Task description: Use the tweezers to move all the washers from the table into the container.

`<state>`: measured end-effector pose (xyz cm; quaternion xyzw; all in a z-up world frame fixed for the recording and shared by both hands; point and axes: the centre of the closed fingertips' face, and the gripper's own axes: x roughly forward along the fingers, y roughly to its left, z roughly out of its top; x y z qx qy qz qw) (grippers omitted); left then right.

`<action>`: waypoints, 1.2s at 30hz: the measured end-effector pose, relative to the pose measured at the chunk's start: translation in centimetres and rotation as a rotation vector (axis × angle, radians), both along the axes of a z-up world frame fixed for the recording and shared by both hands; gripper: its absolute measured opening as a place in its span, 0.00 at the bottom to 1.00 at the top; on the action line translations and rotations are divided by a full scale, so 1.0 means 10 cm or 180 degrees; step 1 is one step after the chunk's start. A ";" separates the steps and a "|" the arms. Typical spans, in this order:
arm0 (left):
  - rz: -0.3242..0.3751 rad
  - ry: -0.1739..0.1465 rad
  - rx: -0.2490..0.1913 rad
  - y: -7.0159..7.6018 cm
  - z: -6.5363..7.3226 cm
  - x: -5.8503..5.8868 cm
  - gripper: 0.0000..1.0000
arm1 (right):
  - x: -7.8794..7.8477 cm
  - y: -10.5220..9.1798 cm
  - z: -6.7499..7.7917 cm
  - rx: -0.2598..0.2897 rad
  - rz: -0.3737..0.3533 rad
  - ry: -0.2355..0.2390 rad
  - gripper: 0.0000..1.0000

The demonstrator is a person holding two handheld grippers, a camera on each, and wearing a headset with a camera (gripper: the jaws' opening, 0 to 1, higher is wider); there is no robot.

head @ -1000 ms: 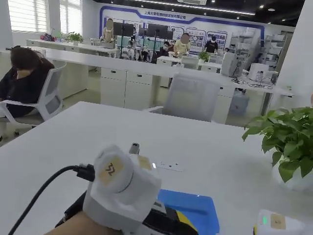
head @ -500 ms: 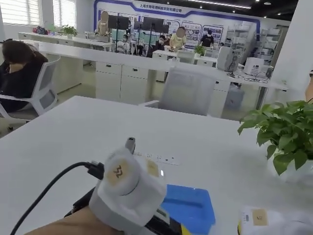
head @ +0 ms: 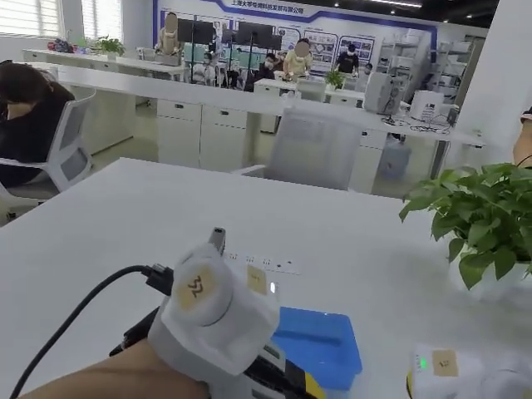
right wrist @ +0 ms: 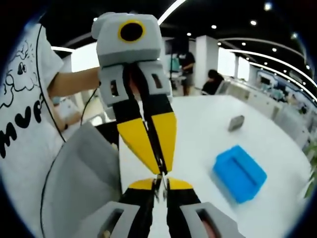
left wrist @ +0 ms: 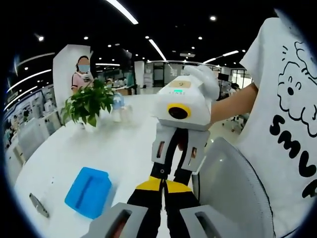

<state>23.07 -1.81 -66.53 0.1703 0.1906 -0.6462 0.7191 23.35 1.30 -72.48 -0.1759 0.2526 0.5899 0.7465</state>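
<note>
touching tips, left tongs (right wrist: 161,167) and right tongs (right wrist: 159,190) each pressed together, blue rectangular container (right wrist: 239,173)

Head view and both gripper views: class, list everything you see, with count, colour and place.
table: one, white, underneath all
container: one, blue, on the table
small object: one, grey, on the table beyond the container
plant: one, green, table's right side
empty chair: one, grey, behind the table
seated person: one, dark clothes, far left
left gripper: one, yellow, jaws shut, tip to tip with the other
right gripper: one, yellow-tipped, meeting the left one
</note>
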 end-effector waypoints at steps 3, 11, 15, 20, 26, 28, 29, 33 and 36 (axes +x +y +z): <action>-0.0010 -0.0015 -0.0070 -0.03 0.07 0.03 0.00 | -0.01 -0.03 -0.10 -0.0081 -0.0015 0.0004 0.09; -0.0160 -0.0148 0.0149 -0.04 -0.06 0.02 0.00 | 0.08 -0.10 -0.17 -0.0034 -0.0098 0.0048 0.07; -0.0135 -0.0344 0.0299 0.00 -0.18 0.12 0.00 | 0.20 -0.19 -0.25 -0.0174 -0.0143 -0.0005 0.07; -0.0091 -0.0403 0.0360 0.02 -0.29 0.24 0.00 | 0.35 -0.26 -0.33 -0.0277 -0.0181 -0.0062 0.07; 0.0017 -0.0485 0.0533 0.13 -0.57 0.50 0.00 | 0.57 -0.31 -0.48 -0.0637 -0.0089 -0.0295 0.06; 0.0041 -0.0452 0.0590 0.16 -0.69 0.55 0.00 | 0.61 -0.30 -0.57 -0.0753 -0.0008 -0.0312 0.06; 0.0059 -0.0448 0.0634 0.18 -0.76 0.57 0.00 | 0.62 -0.30 -0.60 -0.0785 0.0006 -0.0307 0.06; 0.0113 -0.0433 0.0733 0.20 -1.00 0.64 0.00 | 0.68 -0.32 -0.77 -0.0911 0.0067 -0.0287 0.06; 0.0143 -0.0424 0.0808 0.20 -1.18 0.68 0.00 | 0.70 -0.34 -0.90 -0.1025 0.0114 -0.0280 0.06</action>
